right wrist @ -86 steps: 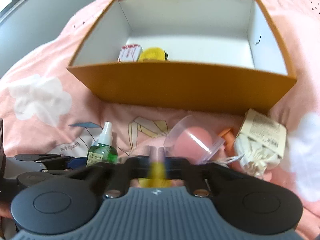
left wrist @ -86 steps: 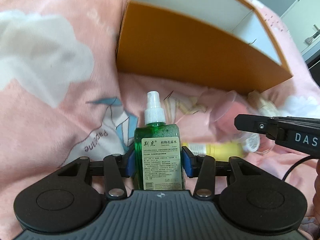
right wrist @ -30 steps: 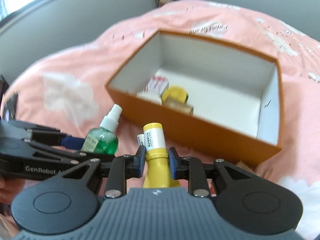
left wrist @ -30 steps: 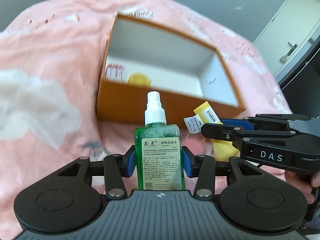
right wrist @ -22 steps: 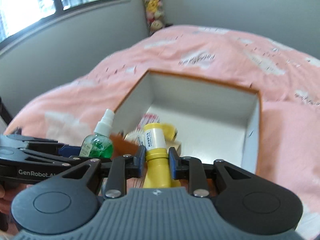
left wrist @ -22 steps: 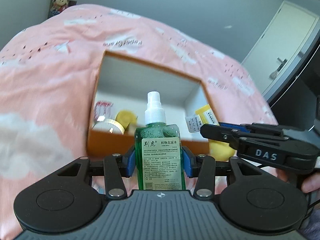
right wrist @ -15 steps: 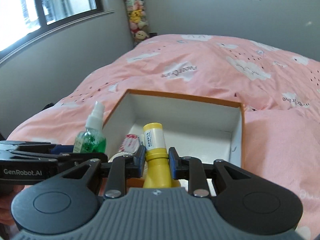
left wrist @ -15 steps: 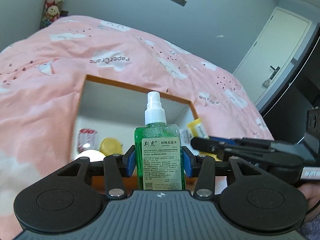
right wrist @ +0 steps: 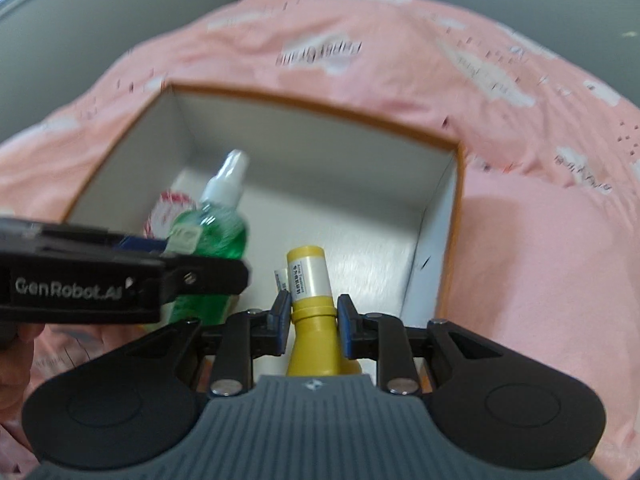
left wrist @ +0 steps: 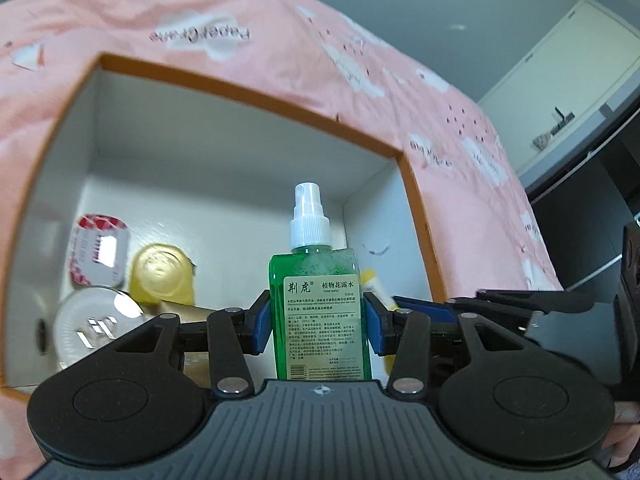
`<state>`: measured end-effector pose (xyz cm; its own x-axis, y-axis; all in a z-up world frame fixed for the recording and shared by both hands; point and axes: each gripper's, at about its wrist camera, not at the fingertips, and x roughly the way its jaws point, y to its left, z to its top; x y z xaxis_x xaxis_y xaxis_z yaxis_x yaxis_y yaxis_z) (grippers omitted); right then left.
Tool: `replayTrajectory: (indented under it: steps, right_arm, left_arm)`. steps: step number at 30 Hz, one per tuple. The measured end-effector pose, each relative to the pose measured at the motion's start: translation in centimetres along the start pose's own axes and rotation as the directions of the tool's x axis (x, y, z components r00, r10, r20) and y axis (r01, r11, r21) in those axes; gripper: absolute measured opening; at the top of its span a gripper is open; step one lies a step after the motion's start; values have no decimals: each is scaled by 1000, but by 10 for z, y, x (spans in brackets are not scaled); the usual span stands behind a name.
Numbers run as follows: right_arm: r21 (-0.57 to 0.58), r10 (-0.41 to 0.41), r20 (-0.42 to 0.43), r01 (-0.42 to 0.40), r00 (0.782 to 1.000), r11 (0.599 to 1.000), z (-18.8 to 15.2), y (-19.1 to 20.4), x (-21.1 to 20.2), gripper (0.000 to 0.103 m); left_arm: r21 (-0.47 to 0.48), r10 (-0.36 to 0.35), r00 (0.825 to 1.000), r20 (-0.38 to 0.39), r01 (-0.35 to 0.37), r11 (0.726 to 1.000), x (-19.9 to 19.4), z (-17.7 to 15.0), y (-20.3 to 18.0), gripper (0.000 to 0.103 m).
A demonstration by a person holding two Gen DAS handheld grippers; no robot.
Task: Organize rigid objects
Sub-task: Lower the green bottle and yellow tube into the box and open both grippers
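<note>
The left claw (left wrist: 318,326) was closed on the green spray bottle (left wrist: 318,312), its blue pads pressed against the two flat sides of the bottle at label height. The bottle stood upright in the grip, white spray head uppermost, and was held above the open orange box (left wrist: 248,94). In the right wrist view the same bottle (right wrist: 212,240) appeared tilted, left of centre, over the box interior.

The right claw (right wrist: 314,316) was closed on the yellow bottle (right wrist: 312,320), its pads clamped on the narrow neck just below the white-labelled cap. This bottle was also held over the orange box (right wrist: 312,110), near the right-hand wall. In the left wrist view only a small part of the yellow bottle (left wrist: 370,280) showed behind the green bottle.

The box rested on a bed covered by a pink quilt (left wrist: 280,32) printed with white clouds. The inside walls and floor of the box were white. Against the left side of the box floor lay three items close together: a red-and-white container (left wrist: 100,254), a yellow round-lidded jar (left wrist: 162,274) just beside it, and a clear round container (left wrist: 94,326) nearest the camera. The right half of the box floor was bare.
</note>
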<state>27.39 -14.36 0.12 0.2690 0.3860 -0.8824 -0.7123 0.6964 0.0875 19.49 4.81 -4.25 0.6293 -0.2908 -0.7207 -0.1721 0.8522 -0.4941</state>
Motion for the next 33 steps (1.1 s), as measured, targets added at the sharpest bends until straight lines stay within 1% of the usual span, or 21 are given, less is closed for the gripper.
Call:
replayTrajectory:
  steps: [3, 8, 12, 15, 19, 24, 26, 28, 33]
  right_arm:
    - [-29, -23, -46, 22, 999, 999, 0, 1, 15, 23]
    - [-29, -29, -115, 25, 993, 999, 1, -2, 33, 23]
    - [-45, -47, -157, 41, 986, 998, 3, -2, 45, 23]
    - [-36, -45, -180, 40, 983, 999, 2, -3, 53, 23]
    - [-36, -38, -190, 31, 981, 999, 1, -2, 58, 23]
    - [-44, -34, -191, 26, 981, 999, 1, -3, 57, 24]
    - [-38, -31, -192, 24, 981, 999, 1, -3, 55, 23]
    - [-37, -26, -189, 19, 982, 999, 2, -4, 52, 25]
    - [-52, -34, -176, 25, 984, 998, 2, -2, 45, 27]
  left_arm:
    - [-3, -7, 999, -35, 7, 1000, 13, 1, 0, 52]
    - [-13, 1, 996, -84, -2, 1000, 30, 1, 3, 52]
    - [-16, 14, 992, -126, -16, 1000, 38, 1, 6, 52]
    - [-33, 20, 988, -152, -26, 999, 44, 0, 12, 52]
    - [-41, 39, 983, -179, -47, 998, 51, 0, 18, 52]
    - [-40, 47, 978, -204, -56, 998, 58, 2, 18, 52]
    - [-44, 70, 972, -224, -82, 996, 61, 4, 16, 52]
    - [-33, 113, 965, -236, -124, 992, 62, 6, 13, 52]
    - [-25, 149, 957, -249, -160, 987, 66, 7, 8, 52]
